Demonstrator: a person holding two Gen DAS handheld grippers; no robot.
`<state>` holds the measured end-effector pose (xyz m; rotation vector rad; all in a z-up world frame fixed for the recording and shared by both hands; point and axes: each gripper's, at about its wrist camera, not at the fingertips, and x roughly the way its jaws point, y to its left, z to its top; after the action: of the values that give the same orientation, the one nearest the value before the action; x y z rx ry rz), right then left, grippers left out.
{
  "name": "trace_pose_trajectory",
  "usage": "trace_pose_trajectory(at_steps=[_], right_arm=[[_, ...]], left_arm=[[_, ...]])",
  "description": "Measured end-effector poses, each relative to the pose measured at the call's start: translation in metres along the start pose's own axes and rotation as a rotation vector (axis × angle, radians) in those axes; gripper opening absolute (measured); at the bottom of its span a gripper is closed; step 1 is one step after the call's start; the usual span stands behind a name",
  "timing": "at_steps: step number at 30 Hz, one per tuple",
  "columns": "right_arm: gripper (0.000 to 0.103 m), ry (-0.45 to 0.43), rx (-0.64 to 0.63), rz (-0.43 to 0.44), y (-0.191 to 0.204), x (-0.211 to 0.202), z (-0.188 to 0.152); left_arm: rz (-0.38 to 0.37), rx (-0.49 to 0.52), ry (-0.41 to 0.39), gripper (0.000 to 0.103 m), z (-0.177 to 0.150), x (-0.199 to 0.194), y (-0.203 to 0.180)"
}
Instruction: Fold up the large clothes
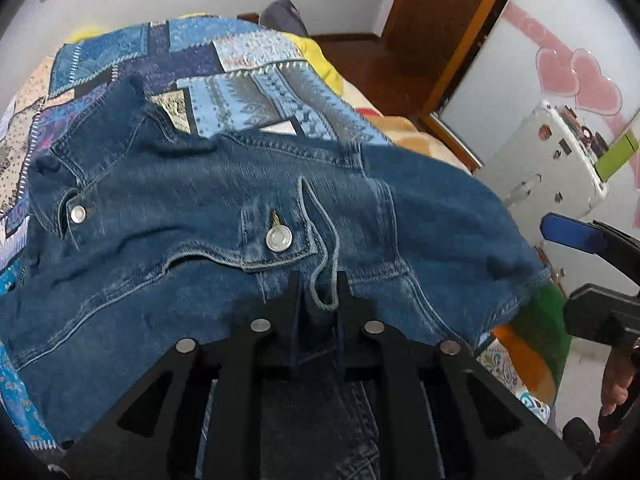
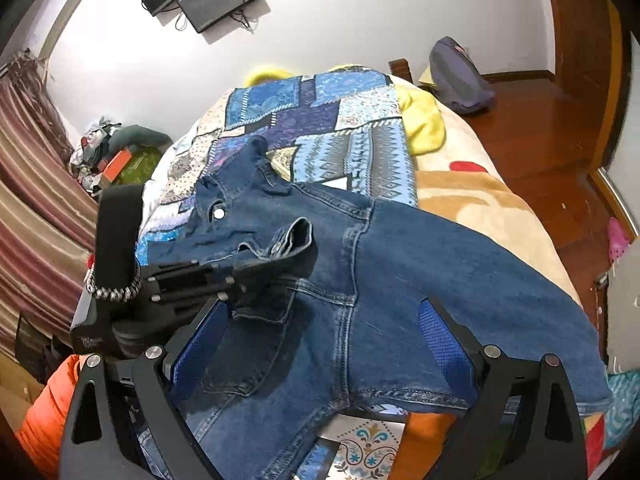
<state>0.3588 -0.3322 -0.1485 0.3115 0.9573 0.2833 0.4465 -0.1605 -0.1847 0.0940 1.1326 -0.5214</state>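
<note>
A blue denim jacket (image 1: 208, 216) lies partly lifted over a bed with a blue patchwork cover (image 1: 248, 80). My left gripper (image 1: 319, 292) is shut on a fold of the denim jacket near a silver pocket button (image 1: 278, 239). In the right wrist view the jacket (image 2: 420, 264) spreads across the bed, and the left gripper (image 2: 260, 264) pinches its front at the left. My right gripper (image 2: 320, 344) is open, its blue pads (image 2: 444, 344) either side of the jacket's lower body, not closed on it. The right gripper's blue pad (image 1: 572, 234) shows at the right edge of the left wrist view.
A yellow blanket (image 2: 424, 120) and a beige fleece blanket (image 2: 488, 208) lie on the bed. A grey bag (image 2: 460, 76) sits on the wooden floor beyond. A white cabinet (image 1: 548, 160) stands at the right. Striped curtains (image 2: 36, 184) and a clutter pile (image 2: 112, 152) are at the left.
</note>
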Motion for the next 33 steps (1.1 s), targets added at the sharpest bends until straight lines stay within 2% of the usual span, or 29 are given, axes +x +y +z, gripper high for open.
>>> trace_pose_trajectory(at_steps=[2,4,6,7,9,11,13,16,19,20,22,24,25,27,29,33], right_arm=[[0.096,0.008,0.004,0.001,0.0,0.004,0.0],[0.095,0.014,0.002,0.008,0.003,0.009,0.001],[0.095,0.016,-0.005,0.015,0.008,0.012,0.003],[0.095,0.019,-0.015,0.021,0.014,0.016,0.006],[0.095,0.028,-0.033,0.028,0.024,0.026,0.012],[0.095,0.042,-0.049,0.037,0.033,0.039,0.016],[0.095,0.068,-0.063,0.04,0.042,0.058,0.02],[0.095,0.116,-0.066,0.039,0.049,0.088,0.024],[0.094,0.171,-0.057,0.028,0.051,0.125,0.024],[0.092,0.184,-0.052,0.028,0.051,0.135,0.024],[0.074,0.2,-0.044,0.029,0.052,0.15,0.024],[0.061,0.202,-0.042,0.046,0.054,0.16,0.025],[0.048,0.195,-0.046,0.041,0.056,0.164,0.027],[0.031,0.171,-0.075,0.001,0.061,0.166,0.03],[0.025,0.154,-0.097,0.004,0.066,0.162,0.033],[0.021,0.1,-0.197,-0.022,0.08,0.139,0.039]], left_arm=[[-0.034,-0.009,0.004,0.033,0.0,-0.01,0.002],[-0.055,-0.046,-0.036,0.066,0.001,-0.031,0.014],[-0.044,-0.076,-0.098,0.077,0.0,-0.053,0.028],[-0.03,-0.09,-0.12,0.087,0.0,-0.063,0.039],[0.015,-0.126,-0.159,0.098,-0.005,-0.083,0.066],[0.106,-0.162,-0.19,0.099,-0.014,-0.098,0.102],[0.191,-0.201,-0.185,0.099,-0.024,-0.104,0.139],[0.339,-0.304,-0.139,0.099,-0.055,-0.106,0.212],[0.44,-0.403,-0.071,0.099,-0.092,-0.094,0.272],[0.448,-0.433,-0.052,0.099,-0.104,-0.09,0.286],[0.438,-0.503,-0.017,0.099,-0.126,-0.078,0.315],[0.431,-0.543,0.002,0.099,-0.142,-0.07,0.327],[0.43,-0.554,0.013,0.099,-0.149,-0.063,0.333],[0.451,-0.543,0.014,0.099,-0.153,-0.055,0.334],[0.488,-0.488,0.005,0.099,-0.153,-0.05,0.326],[0.485,-0.415,0.033,0.099,-0.152,-0.037,0.314]])
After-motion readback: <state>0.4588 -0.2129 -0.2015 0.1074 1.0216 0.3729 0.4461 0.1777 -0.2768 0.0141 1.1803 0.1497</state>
